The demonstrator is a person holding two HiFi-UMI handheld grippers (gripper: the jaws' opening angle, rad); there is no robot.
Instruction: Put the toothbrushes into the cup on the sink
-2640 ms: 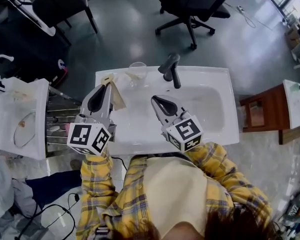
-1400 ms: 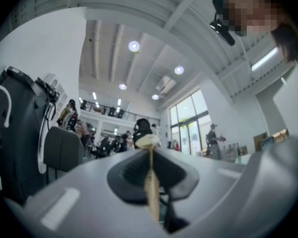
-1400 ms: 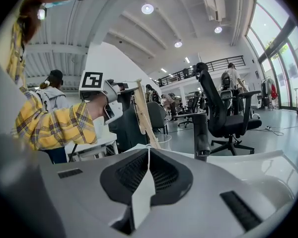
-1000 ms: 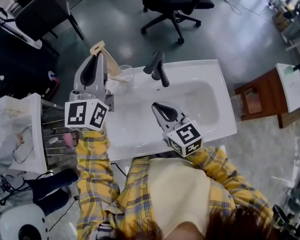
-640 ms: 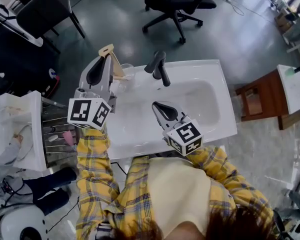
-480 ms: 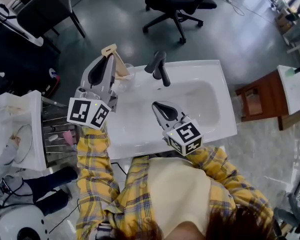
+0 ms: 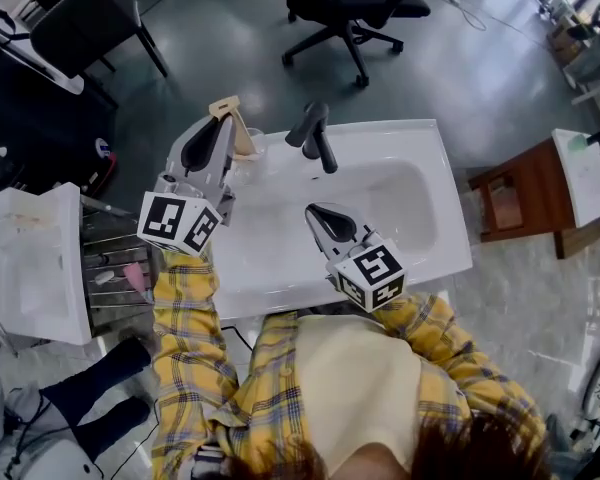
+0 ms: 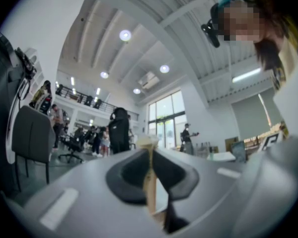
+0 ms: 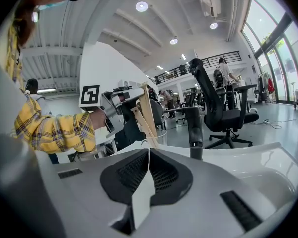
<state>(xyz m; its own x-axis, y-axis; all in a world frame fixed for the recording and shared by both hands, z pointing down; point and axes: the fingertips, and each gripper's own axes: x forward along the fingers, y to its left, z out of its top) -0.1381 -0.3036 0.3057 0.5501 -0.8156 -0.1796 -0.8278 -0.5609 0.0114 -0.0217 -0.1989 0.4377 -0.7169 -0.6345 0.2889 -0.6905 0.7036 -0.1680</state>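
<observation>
A clear cup point(image 7: 252, 144) stands on the white sink's point(image 7: 280, 258) back left corner, beside the faucet. My left gripper point(image 7: 220, 120) hovers over it, shut on a wooden toothbrush point(image 7: 232, 126) that slants down toward the cup. The left gripper view has that wooden handle point(image 8: 149, 182) pinched between the pads. In the right gripper view two wooden toothbrushes point(image 9: 145, 108) lean side by side, their lower ends at the cup's point(image 9: 159, 135) mouth; whether both are gripped I cannot tell. My right gripper point(image 7: 313, 209) hangs over the basin, shut and holding nothing, as its own view point(image 9: 149, 152) confirms.
A dark faucet point(image 7: 315, 133) rises at the sink's back edge, just right of the cup. A second white basin point(image 7: 40, 268) and a metal rack point(image 7: 115, 268) stand to the left. A wooden stand point(image 7: 510, 208) is on the right. Office chairs point(image 7: 350, 8) stand beyond the sink.
The left gripper has carried the toothbrush from the sink's left front up to the cup, then lowered it toward the cup's mouth. The right gripper has stayed put.
</observation>
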